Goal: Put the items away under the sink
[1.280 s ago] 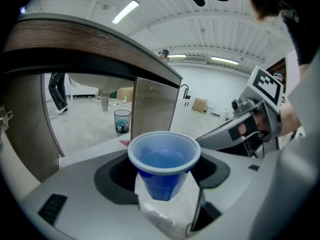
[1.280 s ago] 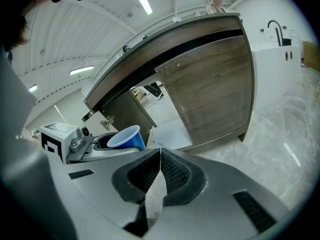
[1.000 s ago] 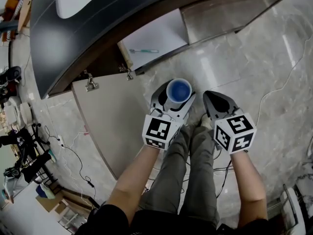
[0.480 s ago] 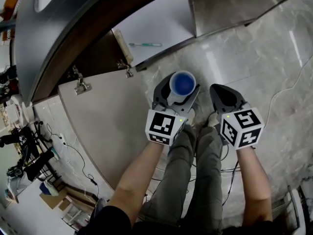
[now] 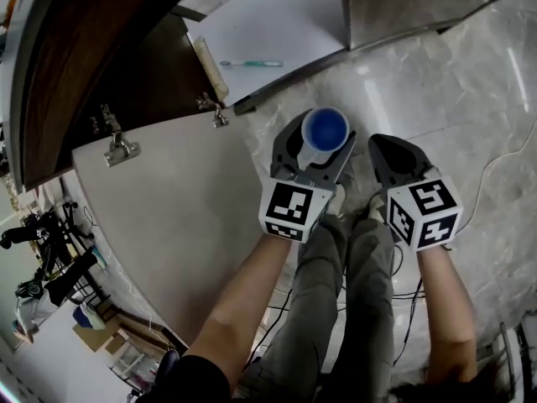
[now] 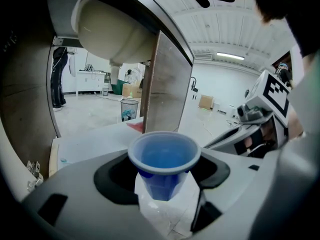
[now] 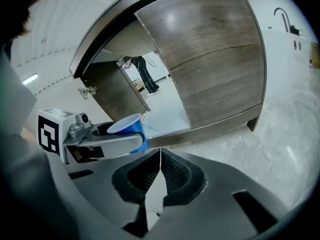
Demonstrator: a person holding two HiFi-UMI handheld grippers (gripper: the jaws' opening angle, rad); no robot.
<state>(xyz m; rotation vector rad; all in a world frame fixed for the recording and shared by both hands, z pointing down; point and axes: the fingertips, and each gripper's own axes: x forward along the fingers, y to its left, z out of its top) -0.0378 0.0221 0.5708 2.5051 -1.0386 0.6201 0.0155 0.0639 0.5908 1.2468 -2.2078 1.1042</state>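
- The floor (image 5: 436, 82) is pale grey marble tile. Thin cables lie on it at the head view's 9 o'clock edge.
- The cabinet under the sink stands at 12 o'clock from the person. Its left door (image 5: 176, 200) is swung wide open toward 9 o'clock, and its right door (image 7: 215, 59), of brown wood grain, is closed.
- Inside, the cabinet shelf (image 5: 285, 15) is flat and white. One toothbrush (image 5: 252, 64) lies on it near the front edge, at 11 o'clock from the cup.
- The round underside of the sink basin (image 6: 112, 31) hangs above the shelf.
- The left tongs (image 5: 317, 151) grip the blue cup (image 5: 325, 129) by its lower wall. The cup is upright, above the floor just in front of the cabinet, and its inside shows only blue.
- The right tongs (image 5: 384, 147) are closed, tip against tip, with nothing between them. They are at 3 o'clock from the cup, near it but apart.
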